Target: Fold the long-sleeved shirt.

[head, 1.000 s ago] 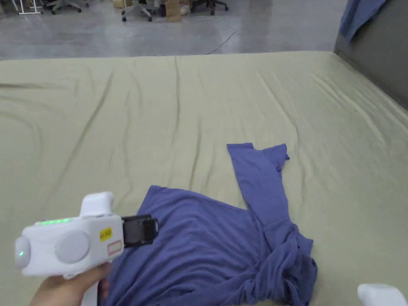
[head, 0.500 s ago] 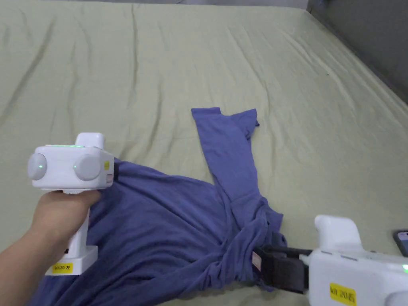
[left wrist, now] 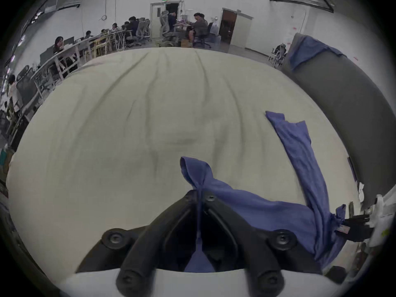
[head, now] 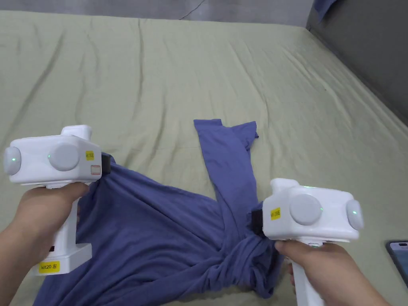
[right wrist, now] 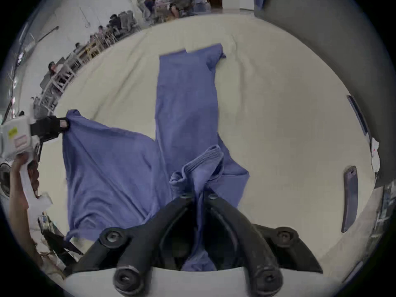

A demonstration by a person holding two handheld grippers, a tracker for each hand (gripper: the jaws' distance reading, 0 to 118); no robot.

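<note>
A blue long-sleeved shirt (head: 167, 231) lies rumpled on the pale green sheet of a bed (head: 199, 71), close to the near edge, with its body spread across the near middle. One sleeve (head: 231, 159) stretches flat away from the body toward the far edge, its cuff end folded over to the right. The left gripper (left wrist: 200, 196) has both jaws pressed together on a pinch of the shirt's edge at the left side of the garment; in the left gripper view a small peak of cloth stands up just past the jaw tips and a strip of fabric runs down between them. In the head view the left hand (head: 44, 211) grips the white handle of that tool, and the cloth is drawn taut from the pinch toward the middle. The right gripper (right wrist: 199, 194) is clamped on a bunched part near the ribbed neckline (right wrist: 205, 158), both jaws closed on the fabric, at the right side of the shirt beside the base of the outstretched sleeve. The right hand (head: 326, 267) holds its handle near the bed's near edge. A dark phone (head: 399, 255) lies on the sheet by the right edge, apart from the shirt. A grey headboard (head: 366, 59) rises along the right side, with another blue cloth (left wrist: 308, 48) draped over its top. In the gripper views, people sit at desks (left wrist: 70, 53) in the room beyond the far edge
</note>
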